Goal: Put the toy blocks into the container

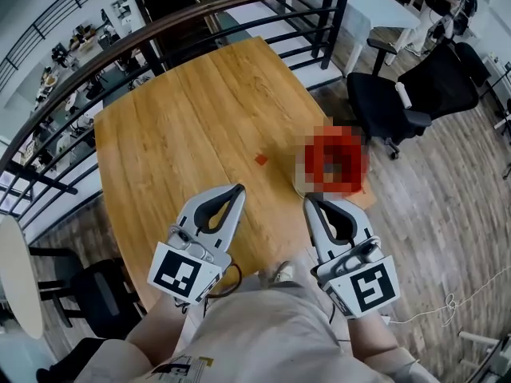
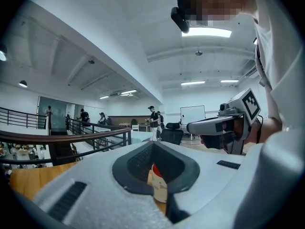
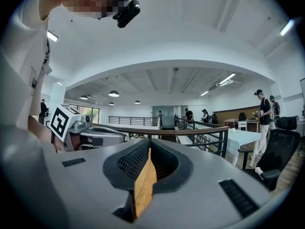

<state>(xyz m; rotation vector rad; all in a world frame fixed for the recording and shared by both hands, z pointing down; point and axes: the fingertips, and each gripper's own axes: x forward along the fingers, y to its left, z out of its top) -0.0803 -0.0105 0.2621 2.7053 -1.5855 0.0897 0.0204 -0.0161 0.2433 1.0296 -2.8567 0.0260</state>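
A small red toy block (image 1: 261,159) lies on the wooden table (image 1: 184,126), near its middle. To its right, by the table's right edge, stands the red container (image 1: 335,162), smeared by a mosaic patch. My left gripper (image 1: 239,188) is held over the near part of the table, short of the block, shut and holding nothing. Just below the container, my right gripper (image 1: 307,202) is also shut and holds nothing. In the left gripper view a strip of the red and pale container (image 2: 156,178) shows through the slot behind the shut jaws. Only table wood (image 3: 144,185) shows through the slot in the right gripper view.
A dark metal railing with a wooden rail (image 1: 200,14) curves round the table's far side. Black office chairs (image 1: 399,102) stand on the floor to the right, another chair (image 1: 96,294) at the lower left. People stand far off in the hall.
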